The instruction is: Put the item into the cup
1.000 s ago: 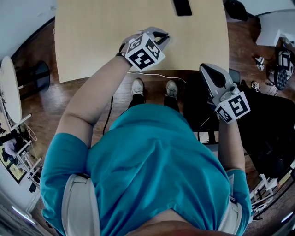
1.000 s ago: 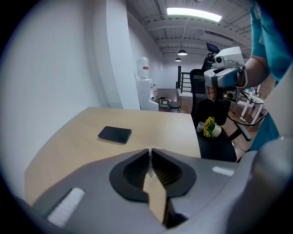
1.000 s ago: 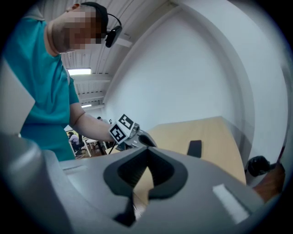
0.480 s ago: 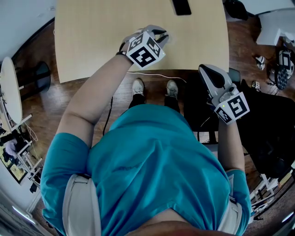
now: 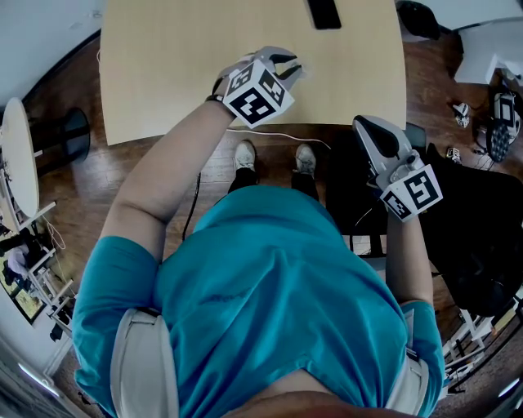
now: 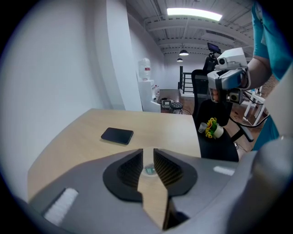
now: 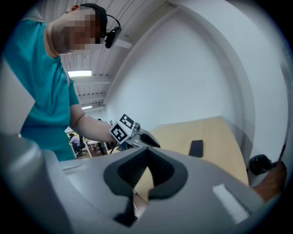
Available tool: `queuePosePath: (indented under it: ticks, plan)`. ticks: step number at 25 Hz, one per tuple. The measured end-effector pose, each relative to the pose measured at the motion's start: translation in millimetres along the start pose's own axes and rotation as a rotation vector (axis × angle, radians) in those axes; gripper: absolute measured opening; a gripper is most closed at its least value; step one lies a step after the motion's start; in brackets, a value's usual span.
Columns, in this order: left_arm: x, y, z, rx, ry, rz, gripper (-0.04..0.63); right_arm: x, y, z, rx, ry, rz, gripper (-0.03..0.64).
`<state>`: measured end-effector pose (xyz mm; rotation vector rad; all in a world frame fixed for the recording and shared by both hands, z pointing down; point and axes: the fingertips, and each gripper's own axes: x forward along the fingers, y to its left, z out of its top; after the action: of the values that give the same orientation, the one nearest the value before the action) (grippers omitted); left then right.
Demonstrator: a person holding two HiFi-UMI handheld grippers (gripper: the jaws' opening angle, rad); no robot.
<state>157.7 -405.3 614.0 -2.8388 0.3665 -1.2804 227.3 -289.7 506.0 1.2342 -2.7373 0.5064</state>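
Left gripper [image 6: 147, 157] jaws partly apart, just been opening, small round bit [image 6: 149, 169] in the gap, possibly lying on table [image 6: 91, 132]. Right gripper [image 7: 147, 153] closed on nothing, nearer cup [image 6: 202, 127] on chair [image 6: 219, 146].

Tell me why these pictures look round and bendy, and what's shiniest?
Head view: the wide lens bows the table's near edge. Left gripper view: black corners ring a round picture, and the ceiling light glares white. Right gripper view: same round frame; the blocky patch of squares was added afterwards.
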Motion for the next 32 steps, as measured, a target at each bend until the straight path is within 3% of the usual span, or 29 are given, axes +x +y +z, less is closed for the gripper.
queuePosePath:
  ticks: [9,13,19,28,32]
  plan:
    - [-19.2,0.1,7.1,-0.015,-0.038,0.051,0.048,-5.2,5.9,5.7,-0.015,-0.006,0.005,0.002]
    - [-37.4,-3.8,12.5,-0.020,-0.083,0.096,0.000,-11.5,8.9,9.7,-0.026,-0.015,0.009,0.002]
    - [-89.1,-8.3,25.2,-0.097,-0.207,0.153,0.000,-17.1,8.4,19.4,-0.060,-0.020,0.049,0.002]
    - [-192.8,-57.8,32.8,-0.255,-0.307,0.312,0.000,-51.4,25.8,32.8,-0.096,-0.004,0.179,0.002]
    - [-229.4,-84.6,29.1,-0.265,-0.324,0.354,0.001,-53.4,42.7,41.2,-0.104,-0.023,0.217,0.002]
